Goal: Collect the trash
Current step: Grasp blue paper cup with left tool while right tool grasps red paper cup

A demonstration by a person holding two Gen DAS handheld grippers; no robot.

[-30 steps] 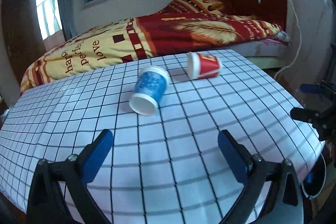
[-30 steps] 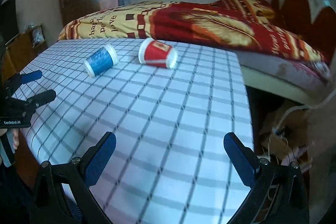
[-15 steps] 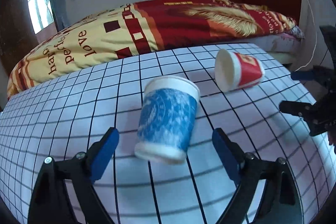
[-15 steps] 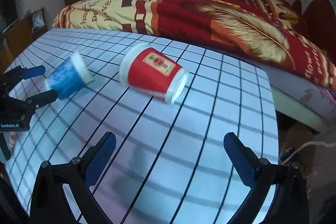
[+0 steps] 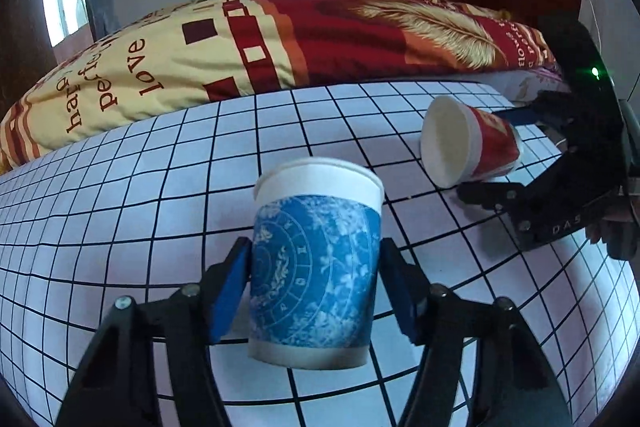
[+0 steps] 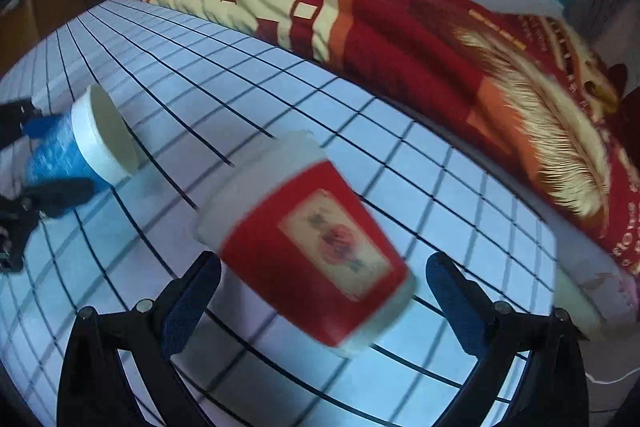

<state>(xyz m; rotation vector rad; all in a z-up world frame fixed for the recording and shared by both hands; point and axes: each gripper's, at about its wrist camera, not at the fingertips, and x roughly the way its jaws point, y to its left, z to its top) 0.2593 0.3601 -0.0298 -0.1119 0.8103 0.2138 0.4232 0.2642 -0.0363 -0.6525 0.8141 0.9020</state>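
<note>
- Left gripper [image 5: 314, 291]: jaws have just been closing; blue pads now touch both sides of the blue cup [image 5: 316, 259], clamped on it.
- Blue cup lies on its side on the grid cloth [image 5: 120, 227], near edge, mouth toward the bed [image 5: 280, 39].
- Right gripper [image 6: 320, 291]: jaws apart, straddling the red cup [image 6: 312, 251], pads clear of it.
- Red cup lies on its side, right of the blue one; picture blurred.
</note>
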